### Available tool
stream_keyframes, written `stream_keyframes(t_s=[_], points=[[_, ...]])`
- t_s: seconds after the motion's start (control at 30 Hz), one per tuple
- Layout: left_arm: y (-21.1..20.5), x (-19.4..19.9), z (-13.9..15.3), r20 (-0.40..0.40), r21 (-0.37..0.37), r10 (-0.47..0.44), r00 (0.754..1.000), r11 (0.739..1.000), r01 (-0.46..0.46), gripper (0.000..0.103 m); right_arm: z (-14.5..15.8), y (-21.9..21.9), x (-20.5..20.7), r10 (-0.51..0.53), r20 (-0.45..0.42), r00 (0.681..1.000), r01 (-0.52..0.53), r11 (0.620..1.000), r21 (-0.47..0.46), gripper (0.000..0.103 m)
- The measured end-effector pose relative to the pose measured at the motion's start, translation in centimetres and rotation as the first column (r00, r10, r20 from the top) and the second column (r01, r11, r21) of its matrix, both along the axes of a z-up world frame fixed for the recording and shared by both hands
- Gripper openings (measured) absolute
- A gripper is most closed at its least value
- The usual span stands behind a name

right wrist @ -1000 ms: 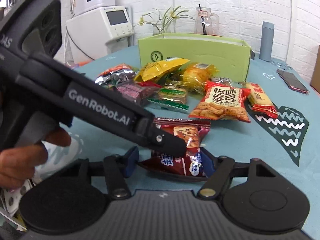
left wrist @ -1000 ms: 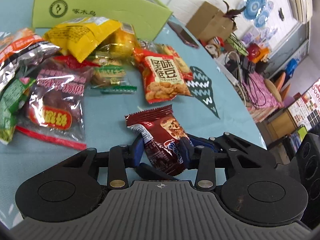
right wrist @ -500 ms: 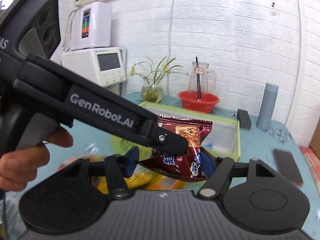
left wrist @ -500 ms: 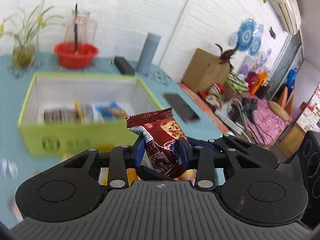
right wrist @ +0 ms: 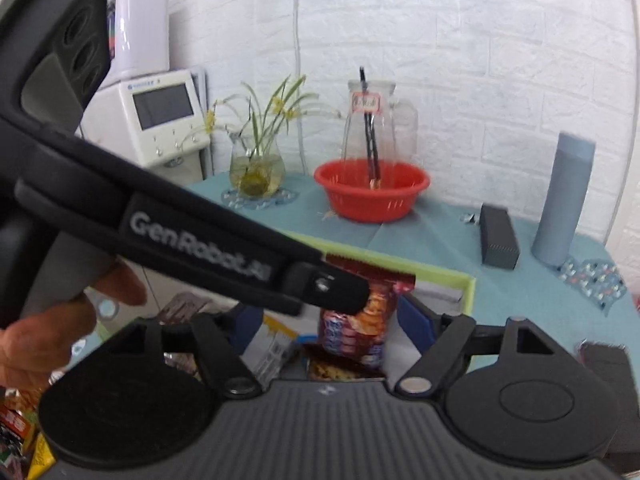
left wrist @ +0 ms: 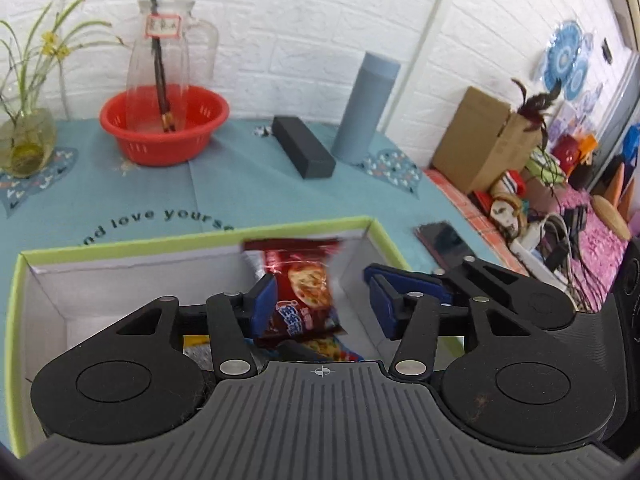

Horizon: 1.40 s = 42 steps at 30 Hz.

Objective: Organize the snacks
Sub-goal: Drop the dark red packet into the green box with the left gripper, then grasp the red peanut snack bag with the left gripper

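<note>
A dark red cookie packet (left wrist: 302, 286) hangs blurred inside the green cardboard box (left wrist: 120, 245), between the open jaws of my left gripper (left wrist: 322, 302), touching only the left pad. In the right wrist view the same packet (right wrist: 362, 320) sits between the open jaws of my right gripper (right wrist: 332, 326), with the left gripper's arm (right wrist: 200, 236) crossing in front. Other snack packets (left wrist: 328, 350) lie on the box floor.
Behind the box stand a red basket (left wrist: 164, 128) holding a glass jug, a plant vase (left wrist: 24, 140), a black case (left wrist: 304, 152) and a grey-blue flask (left wrist: 366, 108). A phone (left wrist: 444, 242) lies right of the box. Loose snacks (right wrist: 20, 432) lie at lower left.
Both grippers moved forward over the box. The left gripper's jaws opened and let go of the cookie packet, which is dropping into the box.
</note>
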<state>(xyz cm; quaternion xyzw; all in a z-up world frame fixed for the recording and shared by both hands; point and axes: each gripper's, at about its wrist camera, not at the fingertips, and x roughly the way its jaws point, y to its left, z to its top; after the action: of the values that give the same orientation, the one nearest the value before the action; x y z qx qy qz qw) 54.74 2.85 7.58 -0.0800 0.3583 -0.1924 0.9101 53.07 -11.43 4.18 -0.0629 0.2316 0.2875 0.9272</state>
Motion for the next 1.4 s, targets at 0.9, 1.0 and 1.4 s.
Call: stream_keyframes(t_s=[0.9,1.0,1.4], points=[[-4.0,-19.1,-7.6,-0.155,-0.034,-0.109,0.982,0.994,0.105,0.044,-6.9,-5.1,-20.7,-0.034,-0.162,0.986,0.024,0.998,-0.060,0.093],[-3.6,-18.2,-8.6,-0.200,-0.080,-0.121,0.972,0.991,0.107,0.036,-7.1,-4.5,-19.9,-0.002,-0.191,0.982,-0.007,0.999,-0.048,0.093],[-2.5,-25.9,-8.6,-0.232,-0.127,-0.115,0.966,0.988,0.087,0.015,-6.6,-3.7,-27.6,0.015,-0.187,0.982,-0.020,1.000,-0.024,0.094]])
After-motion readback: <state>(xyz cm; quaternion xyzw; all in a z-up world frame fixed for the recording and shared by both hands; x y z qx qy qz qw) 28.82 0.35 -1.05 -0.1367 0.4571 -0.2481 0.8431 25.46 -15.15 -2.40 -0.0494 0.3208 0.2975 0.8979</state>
